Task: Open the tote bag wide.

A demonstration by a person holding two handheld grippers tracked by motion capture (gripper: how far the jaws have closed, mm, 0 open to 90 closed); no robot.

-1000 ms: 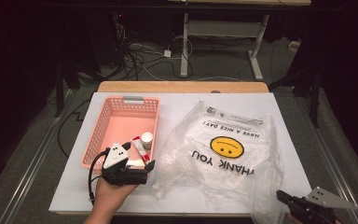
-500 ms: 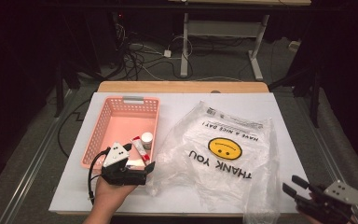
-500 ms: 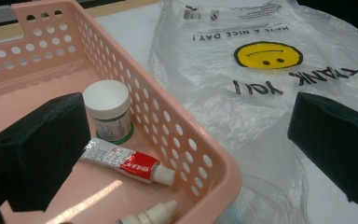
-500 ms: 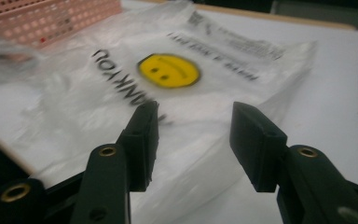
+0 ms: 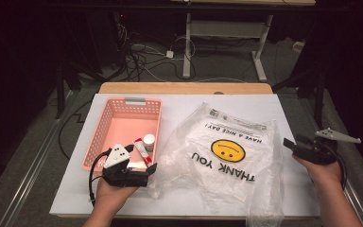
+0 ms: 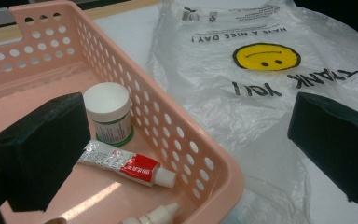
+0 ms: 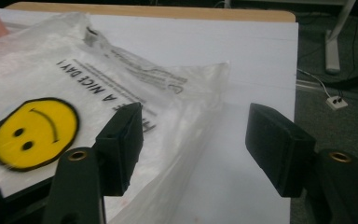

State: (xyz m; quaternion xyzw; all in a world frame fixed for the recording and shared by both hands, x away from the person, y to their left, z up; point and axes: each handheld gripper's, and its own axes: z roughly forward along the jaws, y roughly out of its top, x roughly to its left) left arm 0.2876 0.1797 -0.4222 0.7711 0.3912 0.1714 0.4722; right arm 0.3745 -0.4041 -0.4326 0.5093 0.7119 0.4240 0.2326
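White table (image 5: 184, 106) over dark cabled floor; both tongs spread, right just opened, gripping nothing.

- Left gripper (image 5: 142, 171): black body, grey three-cornered plate with dark dots, black cable looping behind.
- Right gripper (image 7: 193, 140): black blocky pads, brass-coloured screws, grey plate.

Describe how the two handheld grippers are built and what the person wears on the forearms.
Both are black. The left gripper carries a pale three-cornered plate with dark dots and trails a black cable. The right gripper has a plain grey three-cornered plate and a black cable. Its blocky black jaws sit on arms with brass-coloured rivets. The forearms are bare: no sleeves, no gloves.
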